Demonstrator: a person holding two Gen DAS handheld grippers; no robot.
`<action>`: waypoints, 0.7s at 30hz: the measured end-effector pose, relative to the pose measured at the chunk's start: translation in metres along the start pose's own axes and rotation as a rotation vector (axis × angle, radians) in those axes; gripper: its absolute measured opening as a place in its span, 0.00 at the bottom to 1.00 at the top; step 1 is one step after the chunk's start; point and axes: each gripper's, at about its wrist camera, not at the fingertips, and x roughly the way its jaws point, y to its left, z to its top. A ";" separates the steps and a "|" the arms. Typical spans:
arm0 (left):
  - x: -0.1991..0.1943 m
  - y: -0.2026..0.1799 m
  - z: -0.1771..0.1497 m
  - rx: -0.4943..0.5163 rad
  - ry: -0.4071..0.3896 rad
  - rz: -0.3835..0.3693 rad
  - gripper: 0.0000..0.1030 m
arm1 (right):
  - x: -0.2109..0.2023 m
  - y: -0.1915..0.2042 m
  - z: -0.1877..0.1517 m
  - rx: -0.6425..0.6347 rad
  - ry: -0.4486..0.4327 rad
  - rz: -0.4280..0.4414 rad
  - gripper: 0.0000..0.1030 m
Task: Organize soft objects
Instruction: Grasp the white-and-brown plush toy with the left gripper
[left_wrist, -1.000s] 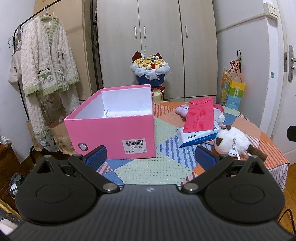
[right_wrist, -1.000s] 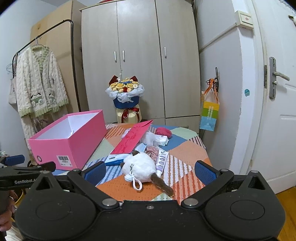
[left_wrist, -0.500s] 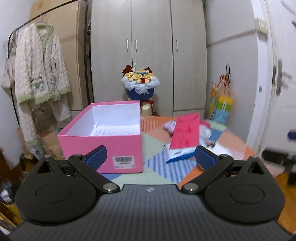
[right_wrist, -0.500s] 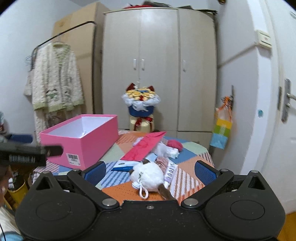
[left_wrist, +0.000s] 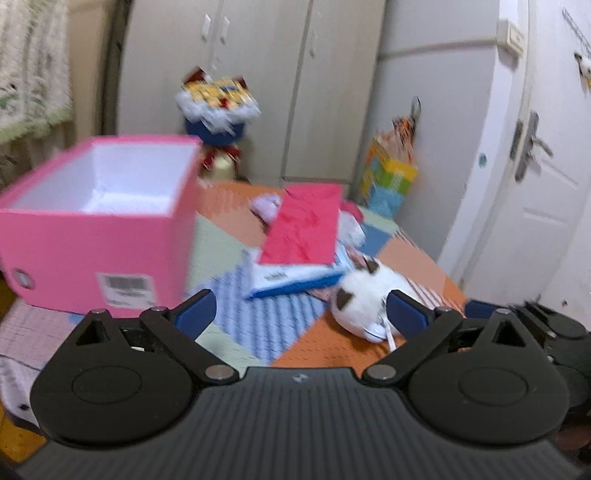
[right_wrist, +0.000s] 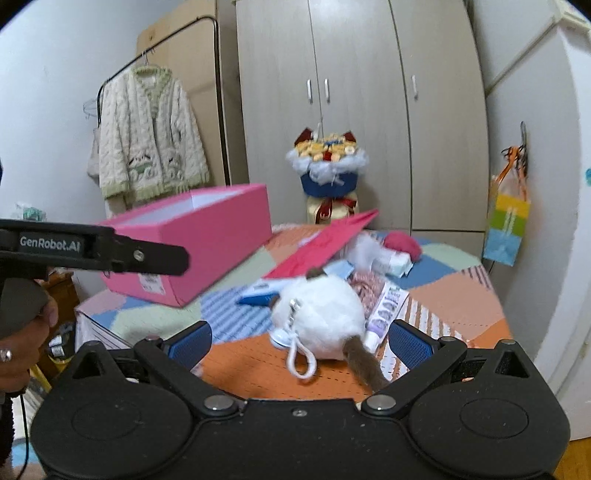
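A white plush cat (right_wrist: 321, 321) with a brown tail and a white key loop lies on the patchwork table (right_wrist: 454, 295); it also shows in the left wrist view (left_wrist: 365, 306). An open, empty pink box (left_wrist: 96, 229) stands at the table's left (right_wrist: 199, 240). My right gripper (right_wrist: 299, 341) is open and empty, just short of the plush, its jaws on either side of it. My left gripper (left_wrist: 301, 310) is open and empty, over the table's near edge between box and plush. A pink plush (right_wrist: 402, 245) and a pale one (left_wrist: 267, 205) lie farther back.
A red envelope (left_wrist: 306, 229) leans on a blue-white wipes pack (left_wrist: 291, 277). A tube (right_wrist: 386, 312) lies right of the plush. A flower bouquet (right_wrist: 327, 166), wardrobe, clothes rack with cardigan (right_wrist: 147, 129), colourful bag (right_wrist: 508, 225) and white door (left_wrist: 535, 184) surround the table.
Both grippers have moved closer to the table and the white plush. The left view has swung right and blurred. Both stay open.
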 end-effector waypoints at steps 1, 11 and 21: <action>0.010 -0.002 -0.002 -0.003 0.018 -0.020 0.95 | 0.007 -0.002 -0.001 -0.014 0.006 0.002 1.00; 0.063 -0.021 -0.004 -0.020 0.021 -0.149 0.90 | 0.052 -0.020 -0.009 -0.065 0.044 0.028 0.96; 0.085 -0.025 -0.006 -0.045 0.107 -0.224 0.66 | 0.065 -0.018 -0.018 -0.120 0.040 0.036 0.89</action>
